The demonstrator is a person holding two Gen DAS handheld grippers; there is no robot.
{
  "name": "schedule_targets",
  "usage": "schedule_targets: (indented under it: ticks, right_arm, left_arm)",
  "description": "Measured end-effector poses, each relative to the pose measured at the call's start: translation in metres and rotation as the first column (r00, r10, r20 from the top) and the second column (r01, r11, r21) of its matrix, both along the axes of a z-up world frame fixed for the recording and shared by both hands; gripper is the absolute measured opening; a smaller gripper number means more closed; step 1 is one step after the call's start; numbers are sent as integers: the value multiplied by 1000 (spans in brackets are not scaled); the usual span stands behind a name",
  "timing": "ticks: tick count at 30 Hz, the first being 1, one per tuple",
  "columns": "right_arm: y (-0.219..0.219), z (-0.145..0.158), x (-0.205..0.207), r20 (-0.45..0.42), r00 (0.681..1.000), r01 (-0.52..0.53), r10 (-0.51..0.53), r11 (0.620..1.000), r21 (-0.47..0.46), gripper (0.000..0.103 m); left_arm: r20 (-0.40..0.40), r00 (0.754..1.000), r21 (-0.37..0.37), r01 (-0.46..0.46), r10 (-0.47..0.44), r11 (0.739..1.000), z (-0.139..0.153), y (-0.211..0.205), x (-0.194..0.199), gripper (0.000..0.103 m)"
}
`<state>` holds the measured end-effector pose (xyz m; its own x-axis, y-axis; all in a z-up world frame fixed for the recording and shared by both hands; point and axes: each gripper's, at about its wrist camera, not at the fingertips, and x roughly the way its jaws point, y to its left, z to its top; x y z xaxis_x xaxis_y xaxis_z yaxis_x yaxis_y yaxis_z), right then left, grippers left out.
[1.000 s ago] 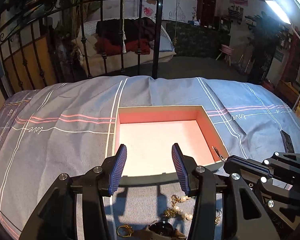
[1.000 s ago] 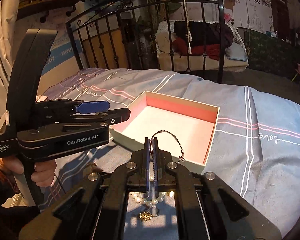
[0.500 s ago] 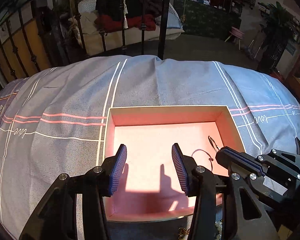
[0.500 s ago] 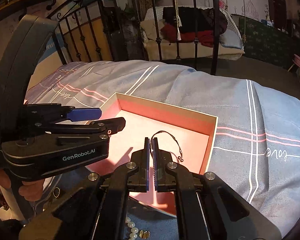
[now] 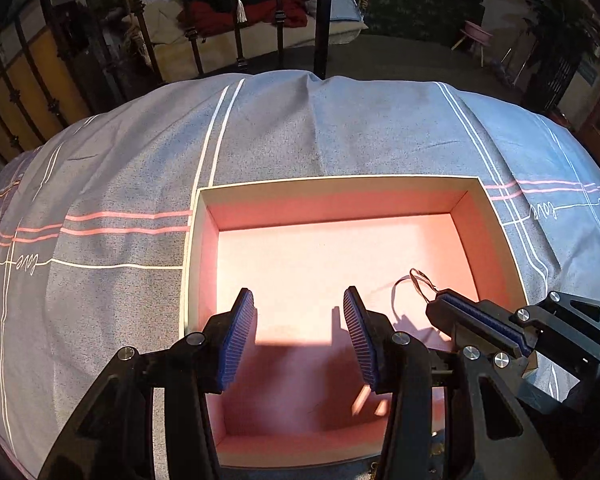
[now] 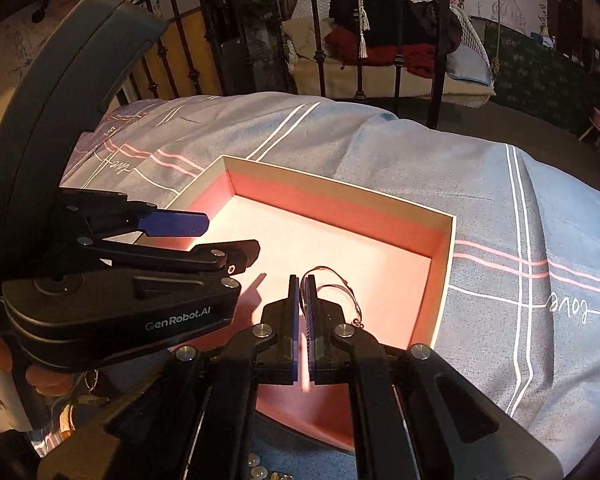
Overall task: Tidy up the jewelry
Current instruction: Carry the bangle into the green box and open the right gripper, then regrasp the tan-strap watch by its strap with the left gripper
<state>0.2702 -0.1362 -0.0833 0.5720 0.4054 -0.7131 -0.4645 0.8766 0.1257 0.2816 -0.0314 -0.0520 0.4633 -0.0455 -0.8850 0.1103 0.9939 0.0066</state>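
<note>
A shallow open box [image 5: 332, 196] with a pink inside lies on the bed; it also shows in the right wrist view [image 6: 444, 248]. My right gripper [image 6: 303, 280] is shut on a thin silver wire bangle [image 6: 340, 285] and holds it over the box's right part. The bangle [image 5: 414, 280] and the right gripper [image 5: 440, 300] also show in the left wrist view. My left gripper [image 5: 298, 312] is open and empty, hovering over the box's near half; it appears at left in the right wrist view [image 6: 220, 240].
The box rests on a grey-blue bedspread [image 5: 140, 168] with white and pink stripes. A black iron bed frame [image 5: 324, 16] stands behind. Loose pearl beads [image 6: 258, 470] lie on the cover just before the box.
Both grippers moved forward over the box. The bangle went from above the box's near rim to over its inside. The loose jewelry in front dropped out of the left wrist view.
</note>
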Motion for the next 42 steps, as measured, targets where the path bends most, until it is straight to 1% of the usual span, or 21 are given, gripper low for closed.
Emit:
schedule_targets:
  ticks: [1, 2, 3, 7, 9, 10, 11, 12, 13, 15, 19, 21, 25, 28, 30, 33, 34, 35, 37, 39, 42]
  right_arm:
    - [0, 0, 0, 1, 1000, -2, 2, 1000, -5, 4]
    - [1, -1, 0, -3, 1000, -4, 4, 1000, -11, 4]
    - [2, -1, 0, -5, 1000, -8, 8, 1000, -16, 4]
    - [2, -2, -2, -5, 1000, -8, 8, 1000, -14, 4]
    - [0, 0, -4, 2, 1000, -4, 4, 1000, -6, 4]
    - [-1, 1, -4, 4, 1000, -1, 1, 1000, 2, 9]
    - [-3, 2, -7, 7, 1000, 9, -9, 1000, 6, 37]
    - [-5, 5, -10, 21, 999, 26, -26, 1000, 3, 60]
    - [-8, 8, -18, 52, 998, 37, -38, 999, 7, 90]
    - [-14, 15, -31, 77, 996, 52, -54, 998, 22, 90]
    - [-33, 22, -69, 111, 988, 104, -109, 993, 47, 90]
    - [-42, 18, -89, 102, 987, 121, -127, 991, 64, 90]
    - [-55, 2, -127, 62, 987, 144, -150, 985, 91, 90]
    - [-57, -11, -147, 28, 988, 146, -150, 984, 106, 90]
    - [-56, -21, -157, 9, 990, 142, -144, 985, 94, 90]
    - [-57, -29, -163, -18, 989, 149, -148, 983, 106, 90]
    - [-57, -30, -165, -20, 989, 146, -145, 984, 106, 90]
    - [-56, -30, -167, -14, 990, 144, -143, 984, 102, 90]
    - [-55, -30, -168, -8, 990, 140, -139, 985, 97, 90]
    - [-56, -30, -167, -9, 990, 141, -140, 985, 101, 90]
    - [-56, -31, -167, -14, 990, 138, -138, 986, 95, 90]
  left_arm:
    - [-9, 1000, -6, -4, 4, 1000, -1, 1, 1, 49]
    - [-13, 1000, -15, -8, 8, 1000, 0, 1, 2, 55]
    - [-10, 1000, -18, -16, 16, 1000, 1, 2, 2, 59]
    - [4, 1000, -25, -1, 1, 1000, 6, -1, 2, 66]
    - [11, 1000, -31, 12, -11, 999, 10, -1, 1, 73]
    - [15, 1000, -33, 15, -15, 999, 12, -1, -1, 75]
    - [22, 1000, -35, 15, -14, 999, 15, 0, -3, 77]
    - [32, 999, -44, 18, -17, 999, 18, 2, -7, 80]
    - [42, 999, -51, 21, -19, 998, 22, 4, -11, 81]
    - [73, 997, -63, 24, -20, 998, 31, 9, -25, 86]
    - [130, 991, -89, 49, -37, 995, 43, 17, -66, 88]
    - [147, 988, -112, 67, -50, 991, 43, 21, -92, 89]
    - [155, 986, -157, 85, -61, 984, 31, 30, -143, 89]
    - [156, 987, -147, 52, -29, 988, 21, 33, -170, 89]
    - [147, 989, -147, 32, -10, 989, 14, 29, -181, 89]
    - [162, 987, -93, -5, 20, 996, 12, 21, -192, 89]
    - [153, 988, -91, -16, 30, 996, 13, 21, -194, 89]
    - [134, 990, -104, -31, 45, 994, 13, 21, -196, 88]
    - [99, 993, -169, -38, 55, 985, 12, 21, -199, 87]
    - [82, 995, -200, -35, 53, 979, 9, 17, -201, 87]
    - [68, 997, -217, -31, 47, 976, 3, 9, -194, 84]
